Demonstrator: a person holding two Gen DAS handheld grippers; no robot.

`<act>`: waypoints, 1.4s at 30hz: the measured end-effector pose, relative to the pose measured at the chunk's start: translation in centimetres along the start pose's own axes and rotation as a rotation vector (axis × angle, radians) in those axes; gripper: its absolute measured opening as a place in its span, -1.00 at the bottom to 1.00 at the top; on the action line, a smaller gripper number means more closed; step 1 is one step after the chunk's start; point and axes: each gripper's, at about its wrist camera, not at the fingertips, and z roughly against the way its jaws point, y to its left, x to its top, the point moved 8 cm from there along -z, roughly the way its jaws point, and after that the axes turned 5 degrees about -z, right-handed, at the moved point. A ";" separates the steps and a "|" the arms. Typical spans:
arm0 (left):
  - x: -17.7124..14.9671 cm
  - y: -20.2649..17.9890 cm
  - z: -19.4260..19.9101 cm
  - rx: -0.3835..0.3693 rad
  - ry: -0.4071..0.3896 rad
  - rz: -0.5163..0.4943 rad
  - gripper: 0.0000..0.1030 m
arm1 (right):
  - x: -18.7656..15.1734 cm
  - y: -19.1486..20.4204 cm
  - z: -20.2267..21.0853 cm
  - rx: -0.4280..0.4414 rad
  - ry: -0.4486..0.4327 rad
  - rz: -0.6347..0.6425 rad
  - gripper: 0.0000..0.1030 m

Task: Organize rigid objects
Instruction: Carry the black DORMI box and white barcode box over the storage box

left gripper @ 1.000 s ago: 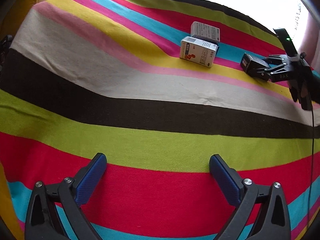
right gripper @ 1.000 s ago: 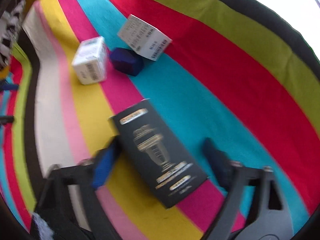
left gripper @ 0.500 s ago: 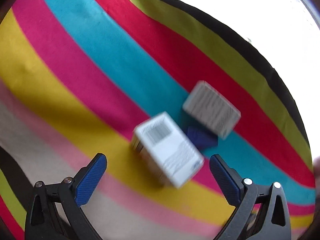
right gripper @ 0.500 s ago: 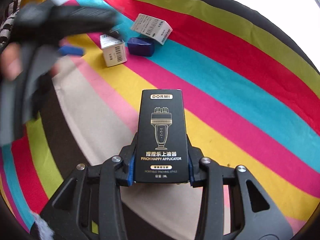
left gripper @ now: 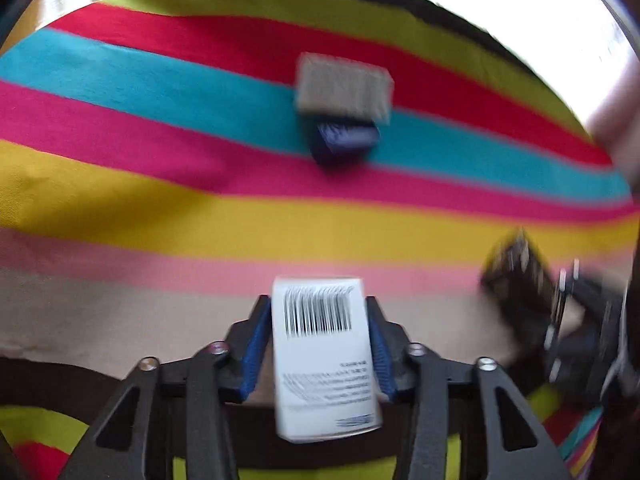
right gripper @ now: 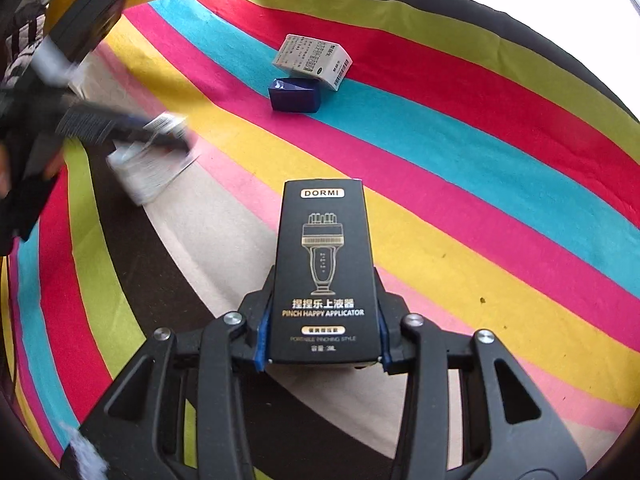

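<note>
Striped cloth [right gripper: 460, 168]: woven, matt. DORMI box [right gripper: 324, 272]: black card, satin, gold print. White barcode box [left gripper: 324, 360]: smooth card. Gripper pads [left gripper: 256, 344]: blue, ribbed; arms matt black plastic.

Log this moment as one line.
left tool: shut on white box | right tool: shut on black box | cloth: blue box, second white box

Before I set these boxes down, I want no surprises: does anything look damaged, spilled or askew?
Nothing stands out. The left gripper holds the white box, the right gripper the black box; both look intact.
</note>
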 end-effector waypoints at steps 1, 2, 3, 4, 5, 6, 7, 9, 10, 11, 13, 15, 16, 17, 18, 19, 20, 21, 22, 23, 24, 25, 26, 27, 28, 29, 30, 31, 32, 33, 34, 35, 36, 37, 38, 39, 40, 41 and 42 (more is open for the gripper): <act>-0.4 -0.1 0.1 0.006 -0.012 -0.046 -0.15 | 0.2 0.0 -0.4 -0.001 -0.001 -0.002 -0.13; -0.6 0.0 0.0 0.026 -0.018 -0.068 -0.14 | 0.0 0.2 0.0 -0.003 -0.005 -0.002 -0.13; -0.7 0.0 0.0 0.058 -0.028 -0.090 -0.12 | 0.0 0.3 0.1 -0.006 -0.007 -0.004 -0.13; -0.7 -0.1 0.0 0.074 -0.033 -0.092 -0.10 | 0.1 0.3 -0.1 -0.012 -0.008 -0.007 -0.13; -0.8 -0.1 0.0 0.082 -0.041 -0.086 -0.06 | 0.1 0.3 -0.3 -0.019 -0.007 -0.016 -0.13; -0.8 -0.1 0.0 0.092 -0.055 -0.078 -0.01 | 0.1 0.4 -0.4 -0.024 -0.006 -0.021 -0.13; -0.8 -0.2 0.0 0.113 -0.073 -0.077 0.03 | 0.1 0.4 -0.4 -0.026 -0.006 -0.023 -0.14; -1.0 0.0 0.1 0.129 -0.097 -0.056 0.15 | 0.1 0.4 -0.3 -0.030 -0.007 -0.037 -0.13; -1.1 0.2 0.2 0.124 -0.111 -0.036 0.16 | 0.1 0.2 -0.3 -0.032 -0.010 -0.051 -0.13; -1.2 0.3 0.3 0.134 -0.126 -0.032 0.19 | 0.2 0.2 -0.5 -0.036 -0.015 -0.059 -0.12; -1.6 0.6 0.6 0.137 -0.158 -0.022 0.19 | 0.2 0.2 -0.4 -0.048 -0.021 -0.075 -0.12; -2.0 0.6 0.9 0.142 -0.182 -0.036 -0.22 | 0.3 0.2 -0.5 -0.068 -0.022 -0.095 -0.17; -2.3 0.6 1.3 0.143 -0.188 -0.037 -0.22 | 0.2 0.4 -0.4 -0.090 -0.014 -0.110 -0.17; -2.8 0.5 1.6 0.131 -0.181 -0.033 -0.22 | 0.1 0.8 -0.1 -0.109 -0.006 -0.117 -0.18; -3.2 0.4 1.9 0.115 -0.179 -0.032 -0.22 | 0.0 1.4 0.4 -0.130 -0.013 -0.117 -0.18; -4.1 0.2 2.3 0.112 -0.180 -0.032 -0.22 | -0.2 2.3 1.0 -0.137 -0.026 -0.120 -0.18; -5.1 0.1 2.8 0.113 -0.183 -0.037 -0.22 | -0.6 3.5 1.4 -0.124 -0.021 -0.137 -0.18; -6.2 0.8 3.5 0.115 -0.187 -0.045 -0.22 | -1.1 4.4 1.6 -0.123 -0.011 -0.150 -0.18; -7.3 0.8 4.1 0.121 -0.192 -0.056 -0.22 | -1.7 5.6 1.9 -0.133 -0.006 -0.151 -0.18; -8.4 0.8 4.7 0.120 -0.196 -0.061 -0.22 | -2.4 6.9 2.1 -0.148 0.001 -0.144 -0.18; -9.1 0.9 5.0 0.116 -0.197 -0.060 -0.22 | -2.9 7.8 2.3 -0.158 0.008 -0.141 -0.18; -9.7 1.4 5.4 0.110 -0.199 -0.058 -0.22 | -3.4 8.8 2.5 -0.166 0.005 -0.145 -0.18; -10.2 1.9 5.8 0.105 -0.203 -0.056 -0.21 | -3.9 9.9 2.8 -0.162 0.002 -0.159 -0.18; -10.8 1.8 6.1 0.106 -0.208 -0.056 -0.21 | -4.3 10.5 3.0 -0.156 0.001 -0.177 -0.18; -11.9 1.9 6.7 0.108 -0.214 -0.056 -0.21 | -4.6 11.2 3.2 -0.154 0.000 -0.200 -0.18; -12.2 1.7 5.7 0.106 -0.218 -0.054 -0.21 | -5.0 11.8 3.5 -0.154 -0.004 -0.222 -0.18; -12.2 1.6 5.5 0.101 -0.222 -0.049 -0.21 | -5.2 12.4 3.8 -0.150 -0.009 -0.237 -0.18; -13.1 1.7 5.6 0.096 -0.226 -0.046 -0.21 | -5.6 13.0 4.0 -0.148 -0.014 -0.252 -0.18; -13.9 2.1 6.1 0.094 -0.229 -0.047 -0.21 | -6.0 13.6 4.2 -0.148 -0.015 -0.269 -0.18; -14.7 2.2 6.7 0.094 -0.234 -0.049 -0.21 | -6.3 14.0 4.4 -0.152 -0.018 -0.279 -0.18; -15.0 2.3 7.0 0.090 -0.240 -0.048 -0.21 | -6.7 14.5 4.7 -0.160 -0.022 -0.286 -0.18; -15.3 2.4 7.1 0.085 -0.243 -0.047 -0.21 | -7.1 15.1 5.0 -0.169 -0.025 -0.292 -0.18; -15.9 2.5 7.5 0.080 -0.245 -0.046 -0.21 | -7.6 15.5 5.3 -0.173 -0.026 -0.300 -0.18; -16.4 2.5 7.9 0.075 -0.247 -0.047 -0.21 | -7.9 15.9 5.6 -0.173 -0.027 -0.310 -0.18; -16.7 2.6 8.1 0.071 -0.249 -0.047 -0.21 | -8.3 16.2 5.8 -0.174 -0.026 -0.317 -0.18; -17.0 2.6 8.3 0.070 -0.250 -0.046 -0.21 | -8.4 16.3 6.0 -0.176 -0.025 -0.320 -0.18; -17.5 2.7 8.7 0.066 -0.253 -0.045 -0.21 | -8.8 16.7 6.3 -0.184 -0.023 -0.322 -0.18; -17.8 2.6 8.9 0.061 -0.254 -0.045 -0.21 | -9.1 17.0 6.6 -0.188 -0.022 -0.324 -0.18; -18.2 2.6 9.0 0.058 -0.254 -0.048 -0.21 | -9.5 17.3 6.8 -0.189 -0.021 -0.327 -0.18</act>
